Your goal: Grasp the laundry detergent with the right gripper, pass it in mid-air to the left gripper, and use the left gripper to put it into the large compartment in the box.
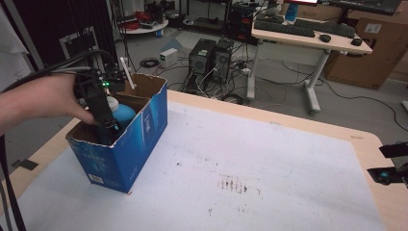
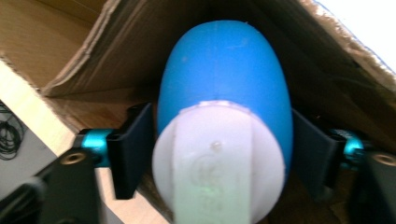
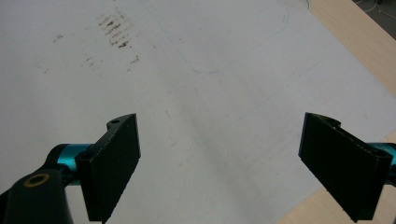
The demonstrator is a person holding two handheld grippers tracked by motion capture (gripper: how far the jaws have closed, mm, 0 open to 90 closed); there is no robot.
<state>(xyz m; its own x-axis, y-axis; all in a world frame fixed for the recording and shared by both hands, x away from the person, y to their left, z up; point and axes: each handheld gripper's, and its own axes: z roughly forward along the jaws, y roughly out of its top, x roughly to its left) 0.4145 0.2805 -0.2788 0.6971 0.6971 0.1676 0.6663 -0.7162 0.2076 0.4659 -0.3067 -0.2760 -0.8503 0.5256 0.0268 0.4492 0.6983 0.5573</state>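
An open blue cardboard box (image 1: 139, 139) stands on the left part of the white mat. Inside it lies a blue bottle (image 1: 123, 113) with a white cap (image 1: 112, 102). A hand at the left holds my left gripper (image 1: 109, 126) down in the box. In the left gripper view its jaws press both sides of the blue bottle (image 2: 224, 79) just behind the white cap (image 2: 217, 158), with the box's brown inner walls (image 2: 116, 46) around it. My right gripper (image 1: 392, 171) rests at the table's right edge. Its jaws are open over the bare mat (image 3: 219, 140).
The white mat (image 1: 269, 159) has dark smudges (image 1: 235, 185) near its middle. A white stick (image 1: 127, 72) leans at the box's far rim. Beyond the table stand computer towers (image 1: 211, 57), a desk with keyboards (image 1: 308, 36) and a big cardboard box (image 1: 370, 48).
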